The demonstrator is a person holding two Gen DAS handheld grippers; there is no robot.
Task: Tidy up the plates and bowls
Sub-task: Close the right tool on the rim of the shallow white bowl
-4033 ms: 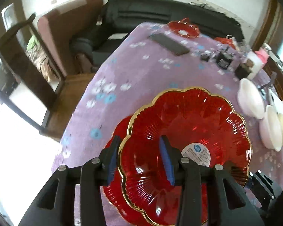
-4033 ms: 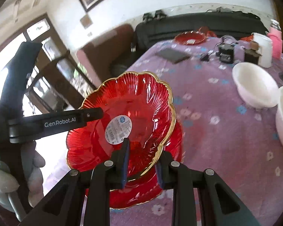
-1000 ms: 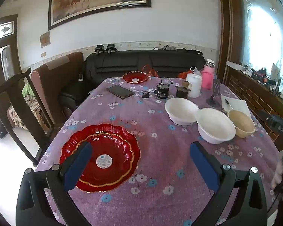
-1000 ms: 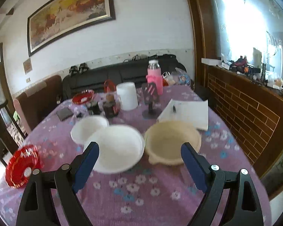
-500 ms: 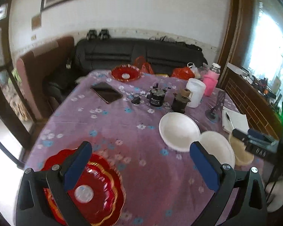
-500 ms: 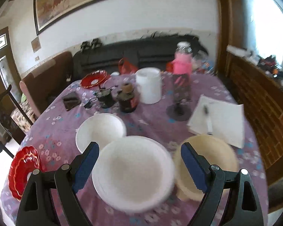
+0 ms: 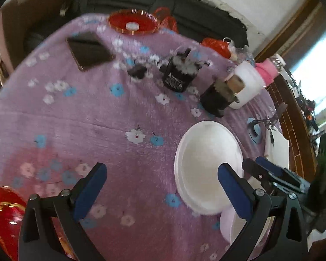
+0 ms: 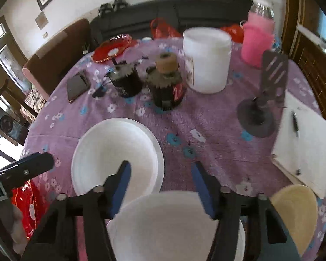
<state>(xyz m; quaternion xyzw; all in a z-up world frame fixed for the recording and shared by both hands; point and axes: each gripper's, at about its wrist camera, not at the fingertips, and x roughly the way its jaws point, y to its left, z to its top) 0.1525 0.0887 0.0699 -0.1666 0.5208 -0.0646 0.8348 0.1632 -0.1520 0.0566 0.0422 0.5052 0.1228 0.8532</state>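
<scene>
1. Hovering above the purple floral tablecloth [image 7: 97, 117], the left gripper [image 7: 160, 184] is holding its blue-padded jaws spread wide, gripping nothing.
2. The far white bowl [image 7: 208, 165] is sitting upright on the cloth; in the left wrist view the left gripper's right finger is overlapping the bowl's near-right rim, and contact cannot be judged.
3. The right gripper [image 8: 160, 178] is likewise standing released, its jaws apart and holding nothing, above the far rim of the near white bowl [image 8: 176, 224].
4. The right gripper's left finger is overlapping the far white bowl [image 8: 115, 154] in the right wrist view; the two white bowls are lying just beside each other, possibly touching.
5. The tan bowl [image 8: 297, 213] is resting to the right of the near white bowl, near the white notepad [image 8: 302, 143] with a pen on it.
6. The stacked red plates [image 7: 4, 215] are lying at the table's near-left edge, well apart from the bowls.
7. A small red plate [image 7: 131, 22] is sitting at the far edge, beside a dark phone [image 7: 89, 50].
8. Two dark jars, a white tub [image 8: 206, 61] and a pink bottle [image 8: 258, 41] are standing beyond the bowls.
</scene>
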